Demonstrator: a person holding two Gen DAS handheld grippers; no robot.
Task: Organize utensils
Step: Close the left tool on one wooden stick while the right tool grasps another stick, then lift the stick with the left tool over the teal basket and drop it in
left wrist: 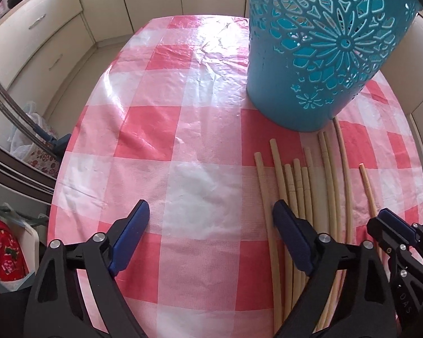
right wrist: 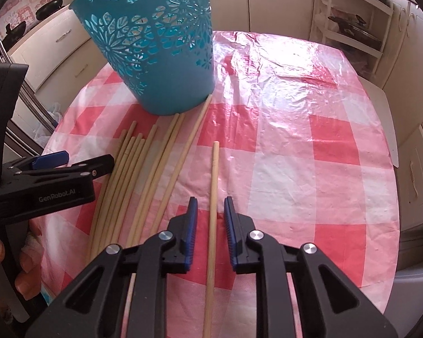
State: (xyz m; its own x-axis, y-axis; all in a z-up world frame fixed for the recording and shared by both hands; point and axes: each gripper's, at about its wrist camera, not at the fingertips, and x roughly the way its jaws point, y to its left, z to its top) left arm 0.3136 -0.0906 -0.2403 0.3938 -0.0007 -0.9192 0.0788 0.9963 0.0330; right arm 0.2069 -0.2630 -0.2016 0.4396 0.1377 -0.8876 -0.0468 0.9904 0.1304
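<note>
Right gripper [right wrist: 208, 219] straddles a lone chopstick [right wrist: 213, 197] on the tabletop [right wrist: 296, 155], fingers parted, not clamped. Left gripper [left wrist: 211, 219] spread wide beside the chopstick bundle [left wrist: 299, 186] near the blue basket [left wrist: 310, 56]. Shelf rack [right wrist: 352, 28] only in right view.

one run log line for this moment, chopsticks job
right gripper: open, straddling lone chopstick | left gripper: open, empty | chopstick bundle: on tablecloth | blue basket: upright

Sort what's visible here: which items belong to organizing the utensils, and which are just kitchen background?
Part of the job:
- single chopstick, lying between the right gripper's open fingers
- bundle of chopsticks beside it on the checked tablecloth
- blue cutout holder, standing upright
- left gripper, open over bare cloth

Just lying about:
- pans on the counter
- white shelf rack
</note>
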